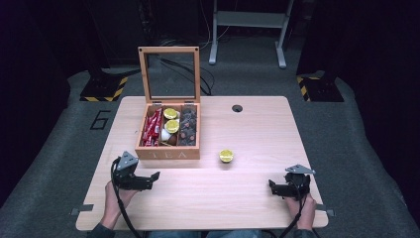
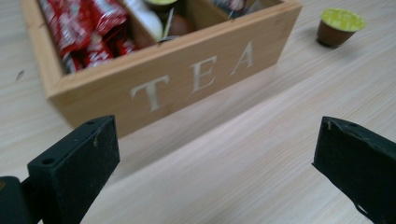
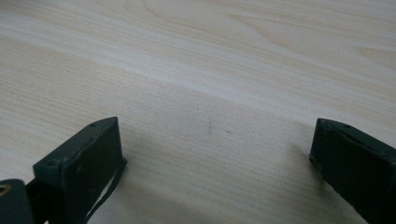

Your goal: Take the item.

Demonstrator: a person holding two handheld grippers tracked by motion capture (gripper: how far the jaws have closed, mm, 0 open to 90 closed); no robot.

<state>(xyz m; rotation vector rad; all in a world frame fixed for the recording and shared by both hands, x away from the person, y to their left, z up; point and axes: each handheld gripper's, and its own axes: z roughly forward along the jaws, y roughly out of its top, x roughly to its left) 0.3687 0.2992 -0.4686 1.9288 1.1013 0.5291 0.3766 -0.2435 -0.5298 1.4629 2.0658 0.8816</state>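
A wooden tea box (image 1: 168,152) marked TEA (image 2: 196,77) stands open on the table, its glass lid (image 1: 170,74) upright. Inside lie red packets (image 1: 151,129), yellow-topped capsules (image 1: 171,120) and dark capsules (image 1: 188,128). One yellow-topped capsule (image 1: 226,156) sits alone on the table right of the box, and it appears at the top right of the left gripper view (image 2: 338,27). My left gripper (image 1: 152,179) rests open near the front left, just below the box. My right gripper (image 1: 273,187) lies open at the front right, over bare wood (image 3: 210,126).
The wooden table (image 1: 247,198) has a round cable hole (image 1: 237,108) at the back. A white metal stand (image 1: 247,29) and black bases with yellow-black tape (image 1: 104,89) stand on the grey floor behind.
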